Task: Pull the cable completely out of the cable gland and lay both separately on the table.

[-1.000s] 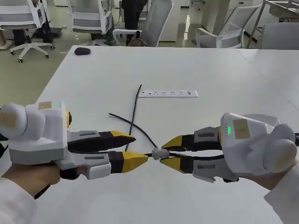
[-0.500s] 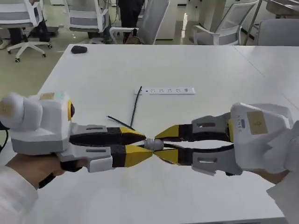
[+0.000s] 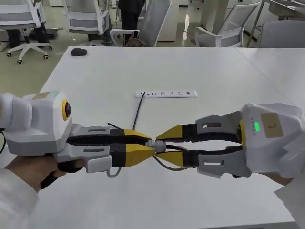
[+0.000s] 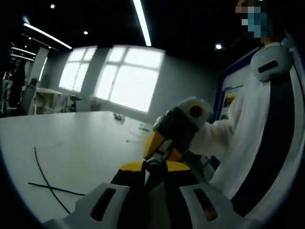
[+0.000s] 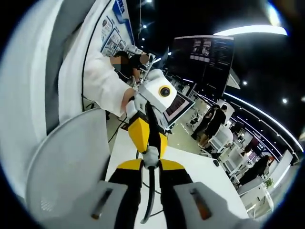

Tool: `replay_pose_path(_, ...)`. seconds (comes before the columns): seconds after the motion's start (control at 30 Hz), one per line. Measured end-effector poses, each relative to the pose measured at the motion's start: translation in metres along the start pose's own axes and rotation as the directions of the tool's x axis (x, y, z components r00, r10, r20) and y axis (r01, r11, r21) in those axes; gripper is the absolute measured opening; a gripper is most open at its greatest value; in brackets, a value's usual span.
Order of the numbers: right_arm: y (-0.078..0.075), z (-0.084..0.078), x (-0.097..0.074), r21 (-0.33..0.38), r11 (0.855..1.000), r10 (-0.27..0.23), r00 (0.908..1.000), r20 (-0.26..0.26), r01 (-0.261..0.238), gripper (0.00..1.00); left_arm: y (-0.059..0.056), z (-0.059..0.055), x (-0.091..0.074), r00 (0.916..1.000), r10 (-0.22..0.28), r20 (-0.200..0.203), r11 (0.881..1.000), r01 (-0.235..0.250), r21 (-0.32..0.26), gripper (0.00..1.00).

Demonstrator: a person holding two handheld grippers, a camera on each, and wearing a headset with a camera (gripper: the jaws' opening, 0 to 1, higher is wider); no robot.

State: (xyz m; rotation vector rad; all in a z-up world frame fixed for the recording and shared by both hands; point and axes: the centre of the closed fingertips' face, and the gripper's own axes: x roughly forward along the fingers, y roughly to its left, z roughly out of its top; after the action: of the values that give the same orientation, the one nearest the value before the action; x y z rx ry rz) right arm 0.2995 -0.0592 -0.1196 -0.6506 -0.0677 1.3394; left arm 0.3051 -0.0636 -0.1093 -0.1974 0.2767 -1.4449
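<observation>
Jaws of left gripper (image 3: 151,146) and right gripper (image 3: 160,148) meet tip to tip, both clenched on small pale-grey cable gland (image 3: 155,144) held above white desk (image 3: 190,67), thin black cable (image 5: 150,195) trailing between right jaws; opposed grips look set for pulling apart.

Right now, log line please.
left tongs: on gland | right tongs: on gland | cable: in gland | step: pull pending

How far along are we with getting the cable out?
Done: the cable gland is lifted off the table. In hand: left gripper and right gripper both pinch it with their fingers. To do: the cable runs from the gland, so pull it free, then lay both down.
</observation>
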Motion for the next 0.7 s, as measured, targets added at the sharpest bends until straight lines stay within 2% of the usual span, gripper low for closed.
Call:
replay_pose_path(0.03,0.001,0.003,0.000,0.027,1.000,0.015,0.9996,0.024,-0.015,0.12,0.000,0.001,0.000,1.0000,0.005,-0.005,1.000,-0.005,0.014,0.15)
replay_pose_path(0.1,-0.001,0.007,-0.003,0.150,0.988,0.014,0.9981,0.059,-0.023,0.13,-0.003,0.003,-0.001,1.0000,0.005,-0.004,0.998,-0.005,0.060,0.15)
replay_pose_path(0.17,-0.008,0.012,-0.006,0.225,0.974,-0.015,0.9941,0.108,-0.010,0.19,-0.005,0.007,-0.004,1.0000,0.004,0.005,0.998,-0.005,0.070,0.15)
replay_pose_path(0.23,-0.014,0.018,-0.013,0.341,0.940,-0.027,0.9840,0.176,-0.035,0.22,-0.004,0.010,-0.007,0.9998,0.014,0.017,0.996,-0.016,0.089,0.15)
replay_pose_path(0.27,-0.014,0.020,-0.017,0.411,0.909,-0.017,0.9782,0.207,-0.071,0.21,-0.005,0.012,-0.009,0.9996,0.013,0.025,0.995,-0.015,0.102,0.15)
replay_pose_path(0.37,-0.019,0.021,-0.022,0.457,0.886,-0.034,0.9709,0.237,-0.081,0.21,-0.006,0.016,-0.012,0.9992,0.010,0.039,0.991,-0.015,0.131,0.15)
replay_pose_path(0.4,-0.017,0.023,-0.023,0.496,0.861,-0.022,0.9670,0.254,-0.111,0.22,-0.007,0.018,-0.013,0.9990,0.007,0.044,0.988,-0.014,0.157,0.15)
replay_pose_path(0.43,-0.017,0.025,-0.023,0.523,0.843,-0.019,0.9629,0.269,-0.129,0.23,-0.008,0.018,-0.013,0.9990,0.005,0.045,0.987,-0.012,0.161,0.15)
replay_pose_path(0.47,-0.017,0.029,-0.023,0.536,0.831,-0.021,0.9564,0.291,-0.145,0.25,-0.009,0.019,-0.013,0.9989,-0.003,0.047,0.986,-0.005,0.169,0.15)
replay_pose_path(0.53,-0.018,0.032,-0.022,0.553,0.817,-0.020,0.9512,0.308,-0.162,0.26,-0.010,0.022,-0.012,0.9983,-0.008,0.057,0.982,-0.003,0.188,0.15)
replay_pose_path(0.6,-0.017,0.032,-0.018,0.555,0.815,-0.009,0.9529,0.303,-0.169,0.22,-0.012,0.025,-0.011,0.9979,-0.015,0.062,0.977,0.001,0.211,0.15)
replay_pose_path(0.7,-0.014,0.029,-0.013,0.549,0.818,0.013,0.9587,0.284,-0.173,0.18,-0.014,0.028,-0.009,0.9967,-0.028,0.076,0.976,0.011,0.216,0.15)
